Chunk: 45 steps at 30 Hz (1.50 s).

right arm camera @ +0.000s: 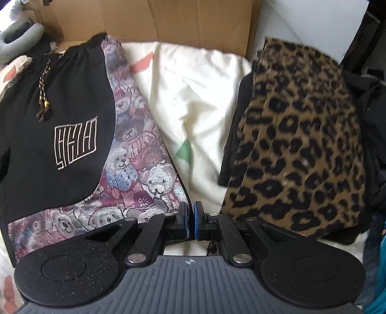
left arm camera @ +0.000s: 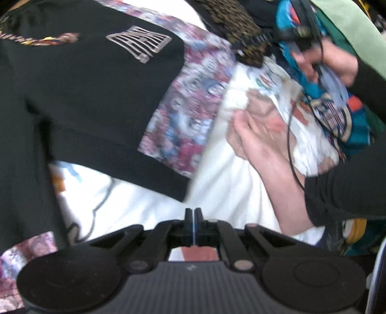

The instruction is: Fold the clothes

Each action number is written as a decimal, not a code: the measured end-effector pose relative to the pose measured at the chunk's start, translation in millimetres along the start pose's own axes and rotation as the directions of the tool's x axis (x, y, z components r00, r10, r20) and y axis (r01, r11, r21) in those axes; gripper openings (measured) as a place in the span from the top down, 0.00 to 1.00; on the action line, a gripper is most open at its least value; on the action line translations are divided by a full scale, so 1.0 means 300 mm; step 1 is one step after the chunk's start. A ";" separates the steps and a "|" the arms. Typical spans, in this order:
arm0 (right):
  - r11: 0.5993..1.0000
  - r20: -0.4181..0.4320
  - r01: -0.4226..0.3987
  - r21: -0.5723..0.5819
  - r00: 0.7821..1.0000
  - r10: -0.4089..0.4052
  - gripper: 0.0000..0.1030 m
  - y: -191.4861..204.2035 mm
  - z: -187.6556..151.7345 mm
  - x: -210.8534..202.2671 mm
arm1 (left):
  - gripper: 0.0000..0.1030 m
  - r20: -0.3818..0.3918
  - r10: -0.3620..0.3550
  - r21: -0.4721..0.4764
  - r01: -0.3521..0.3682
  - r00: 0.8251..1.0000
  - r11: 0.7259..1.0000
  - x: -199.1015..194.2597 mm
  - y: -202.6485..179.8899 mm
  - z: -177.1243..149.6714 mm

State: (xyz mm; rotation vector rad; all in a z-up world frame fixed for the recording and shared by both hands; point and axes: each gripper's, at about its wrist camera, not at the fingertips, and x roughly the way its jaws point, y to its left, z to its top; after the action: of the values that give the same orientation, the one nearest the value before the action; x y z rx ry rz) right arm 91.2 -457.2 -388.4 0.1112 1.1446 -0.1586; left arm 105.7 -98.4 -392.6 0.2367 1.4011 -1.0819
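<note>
A white quilt (right arm camera: 193,101) printed with coloured shapes is spread as the working surface, backed by a flattened brown cardboard box (right arm camera: 149,19) and a pale wall (right arm camera: 301,21). On its left, in the right wrist view, black shorts (right arm camera: 55,116) with teddy-bear tapestry panels, an outlined logo and a braided drawcord are laid flat; on its right, a folded leopard-print garment (right arm camera: 301,145) is set atop dark clothing. In the left wrist view, the same black shorts (left arm camera: 84,84) are seen beside a heap of teal and white garments (left arm camera: 333,116), which is being handled by a bare hand (left arm camera: 260,140) in a black sleeve. The left gripper (left arm camera: 194,213) is shown with jaws pressed together, gripping nothing. The right gripper (right arm camera: 190,212) is likewise seen closed and empty, above the quilt near the shorts' hem.
</note>
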 end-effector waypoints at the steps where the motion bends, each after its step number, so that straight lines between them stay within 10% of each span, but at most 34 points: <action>1: 1.000 0.001 -0.006 0.007 1.000 0.006 0.97 -0.004 -0.002 0.003 | 0.91 0.012 0.007 -0.036 -0.007 1.000 0.999 -0.010 0.020 0.006; 8: 0.997 0.012 -0.049 0.058 0.999 0.048 0.94 -0.033 -0.016 0.021 | 0.43 0.065 0.045 -0.327 -0.021 0.997 0.945 -0.004 0.151 0.036; 14: 0.990 0.040 -0.083 0.117 0.996 0.079 0.88 -0.069 -0.016 0.028 | 0.43 0.091 -0.022 -0.543 0.068 0.996 0.837 0.054 0.233 0.015; 19: 0.982 0.035 -0.109 0.154 0.994 0.105 0.65 -0.103 -0.006 0.066 | 0.51 0.119 -0.057 -0.576 0.116 0.991 0.809 0.068 0.242 0.012; 23: 0.974 -0.009 -0.130 0.188 0.991 0.134 0.67 -0.119 -0.013 0.110 | 0.98 0.139 -0.085 -0.593 0.152 0.987 0.791 0.077 0.244 0.011; 26: 0.973 -0.024 -0.151 0.177 0.987 0.158 0.96 -0.114 -0.001 0.104 | 0.99 0.155 -0.106 -0.604 0.179 0.982 0.776 0.085 0.246 0.010; 35: 0.992 0.023 -0.098 0.083 0.995 0.097 0.98 -0.088 0.079 -0.074 | 0.99 0.250 -0.210 -0.539 0.315 0.945 0.781 0.006 0.211 0.040; 45: 0.999 -0.064 -0.020 0.036 0.998 0.022 0.97 -0.086 0.044 0.035 | 0.98 0.106 -0.145 -0.602 0.180 0.984 0.778 0.147 0.269 -0.012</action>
State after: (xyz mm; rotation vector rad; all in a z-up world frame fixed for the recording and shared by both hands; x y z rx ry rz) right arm 102.4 -485.6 -392.8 0.1608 1.2050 -0.1580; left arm 152.9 -73.3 -467.6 -0.3938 1.6689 -0.7064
